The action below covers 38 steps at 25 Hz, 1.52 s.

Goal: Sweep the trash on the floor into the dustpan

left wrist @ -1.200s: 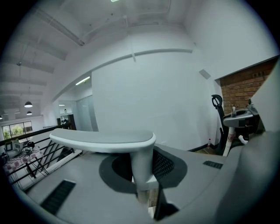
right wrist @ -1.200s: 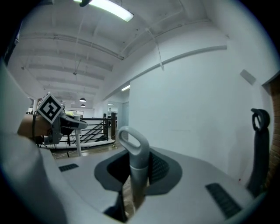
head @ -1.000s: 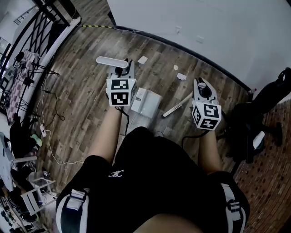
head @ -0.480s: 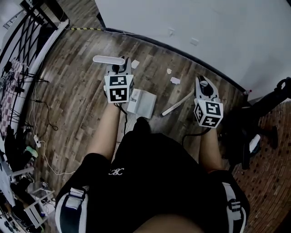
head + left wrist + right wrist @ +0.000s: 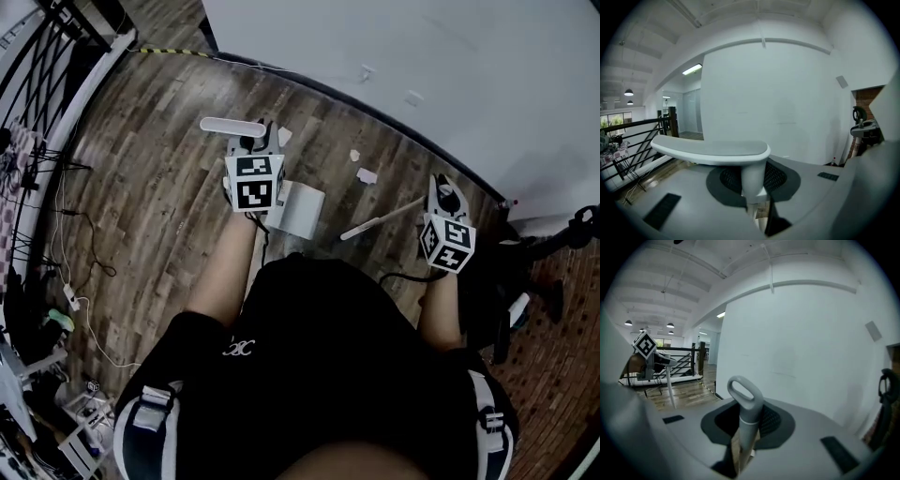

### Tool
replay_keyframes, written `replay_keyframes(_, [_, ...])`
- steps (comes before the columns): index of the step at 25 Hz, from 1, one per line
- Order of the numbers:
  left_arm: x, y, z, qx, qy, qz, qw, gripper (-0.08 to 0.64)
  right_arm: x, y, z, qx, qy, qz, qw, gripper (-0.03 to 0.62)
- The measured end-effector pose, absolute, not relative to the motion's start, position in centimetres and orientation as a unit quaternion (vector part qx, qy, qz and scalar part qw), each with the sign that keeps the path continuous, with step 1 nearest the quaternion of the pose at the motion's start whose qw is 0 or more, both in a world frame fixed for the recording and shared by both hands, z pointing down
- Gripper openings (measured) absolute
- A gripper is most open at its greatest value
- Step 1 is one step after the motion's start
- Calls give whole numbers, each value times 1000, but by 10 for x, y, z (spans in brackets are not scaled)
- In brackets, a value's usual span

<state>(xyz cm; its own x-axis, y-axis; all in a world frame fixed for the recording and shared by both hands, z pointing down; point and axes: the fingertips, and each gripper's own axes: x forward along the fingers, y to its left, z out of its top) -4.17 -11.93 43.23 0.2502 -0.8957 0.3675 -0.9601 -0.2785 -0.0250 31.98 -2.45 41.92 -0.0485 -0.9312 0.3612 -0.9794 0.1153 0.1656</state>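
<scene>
My left gripper (image 5: 251, 150) (image 5: 752, 199) is shut on the stem of the dustpan's white T-shaped handle (image 5: 232, 127) (image 5: 712, 150). The white dustpan (image 5: 300, 208) rests on the wooden floor just right of that gripper. My right gripper (image 5: 442, 194) (image 5: 745, 439) is shut on the grey broom handle (image 5: 743, 401), which ends in a loop. The pale broom (image 5: 380, 220) slants down-left to the floor between the two grippers. Three white scraps of trash (image 5: 367, 175) (image 5: 354, 155) (image 5: 284, 137) lie on the floor beyond the dustpan, near the wall.
A white wall with a dark baseboard (image 5: 394, 131) runs behind the trash. A black railing (image 5: 47, 56) and loose cables (image 5: 89, 234) are at the left. Dark wheeled equipment (image 5: 553, 272) stands at the right. My own legs fill the lower view.
My right gripper has moved to the right with the broom, further from the dustpan. The left gripper and dustpan have stayed about where they were.
</scene>
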Motion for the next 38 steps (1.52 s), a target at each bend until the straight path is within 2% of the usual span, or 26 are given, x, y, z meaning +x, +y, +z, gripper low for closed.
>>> replay_keyframes(16, [-124, -214, 459, 749, -634, 154, 114, 64, 310, -121, 455, 652, -698, 24, 295, 74])
replay_keyframes(22, [-152, -263, 467, 720, -661, 160, 137, 64, 335, -180, 485, 651, -691, 20, 313, 72])
replay_keyframes(28, [-147, -313, 481, 700, -675, 185, 142, 64, 364, -250, 540, 608, -708, 29, 358, 72])
replay_keyframes(38, [-157, -389, 497, 650, -719, 185, 159, 64, 377, -364, 570, 574, -742, 37, 345, 72])
